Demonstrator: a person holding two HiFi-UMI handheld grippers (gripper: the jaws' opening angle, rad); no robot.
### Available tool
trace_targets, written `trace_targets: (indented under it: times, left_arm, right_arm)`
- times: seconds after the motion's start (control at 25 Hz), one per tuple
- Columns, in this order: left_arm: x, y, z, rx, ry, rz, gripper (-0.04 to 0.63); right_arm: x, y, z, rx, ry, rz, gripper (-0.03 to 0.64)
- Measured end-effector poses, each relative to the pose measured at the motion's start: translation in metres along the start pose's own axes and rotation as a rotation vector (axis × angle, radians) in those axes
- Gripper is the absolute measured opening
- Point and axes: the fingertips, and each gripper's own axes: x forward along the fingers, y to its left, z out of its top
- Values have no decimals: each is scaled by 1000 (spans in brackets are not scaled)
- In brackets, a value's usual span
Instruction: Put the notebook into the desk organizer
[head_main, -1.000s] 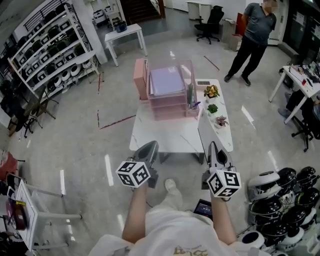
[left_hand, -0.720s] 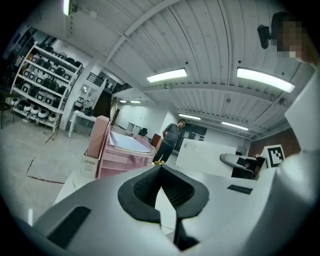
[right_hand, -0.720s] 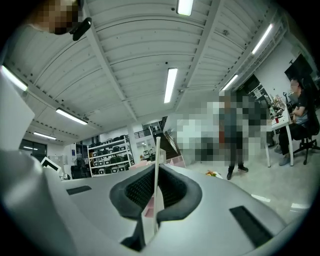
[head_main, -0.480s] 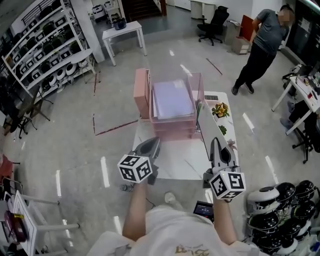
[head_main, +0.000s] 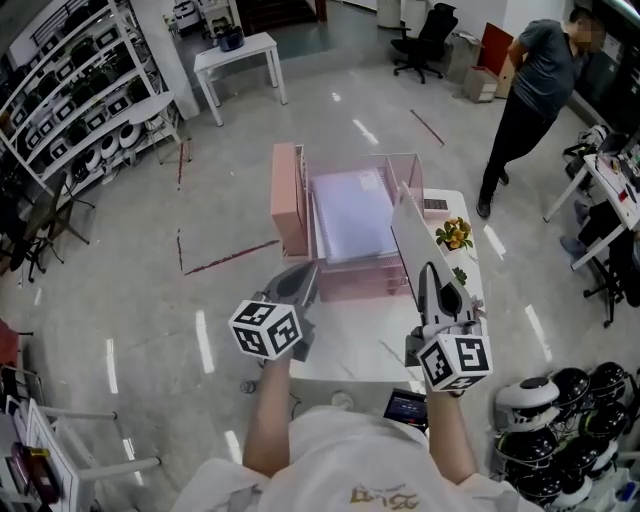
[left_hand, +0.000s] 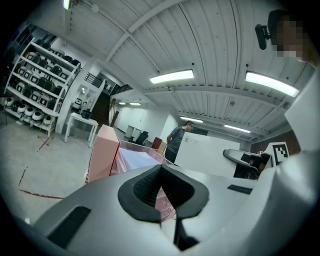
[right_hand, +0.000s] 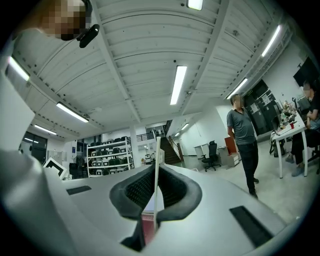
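- Left gripper (left_hand: 161, 170) is seen with its jaws pressed together and nothing between them; two grippers in all are held out over the near part of the table.
- One desk organizer (head_main: 350, 278), pink with stacked tiers, is set at the middle of the tabletop. One sheaf of pale lilac sheets (head_main: 350, 212) is laid on its top tier, and one pink box (head_main: 287, 198) is stood against its left side.
- One notebook (head_main: 428, 245), white and thin, is pinched on edge by the right gripper (right_hand: 156, 170), whose jaws are closed on it. It is held upright just to the right of the organizer, above the table and not in any tier.
- Two small potted plants are seen past the notebook at the table's right side, one with yellow flowers (head_main: 455, 232) and one plain green (head_main: 462, 275).
- One white table (head_main: 340, 350) with faint grey veining is used as the work surface.
- A grey polished floor (head_main: 150, 280) marked with red lines is seen all round. One storage rack (head_main: 80, 110) is placed at the far left, one small white side table (head_main: 235, 55) further right, one black office chair (head_main: 430, 40) beyond, one standing person (head_main: 535, 90) at the upper right, and a cluster of black-and-white helmet-like shells (head_main: 570, 405) at the lower right.
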Motion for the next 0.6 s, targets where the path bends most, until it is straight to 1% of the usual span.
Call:
trace_targets:
  times: [0.16, 0.6]
  left_arm:
    - [6, 11, -1, -6, 14, -8, 15]
    - [15, 25, -3, -3, 22, 3, 15]
  right_arm:
    - [16, 3, -5, -60, 19, -7, 20]
    - [43, 1, -24, -142, 64, -8, 20]
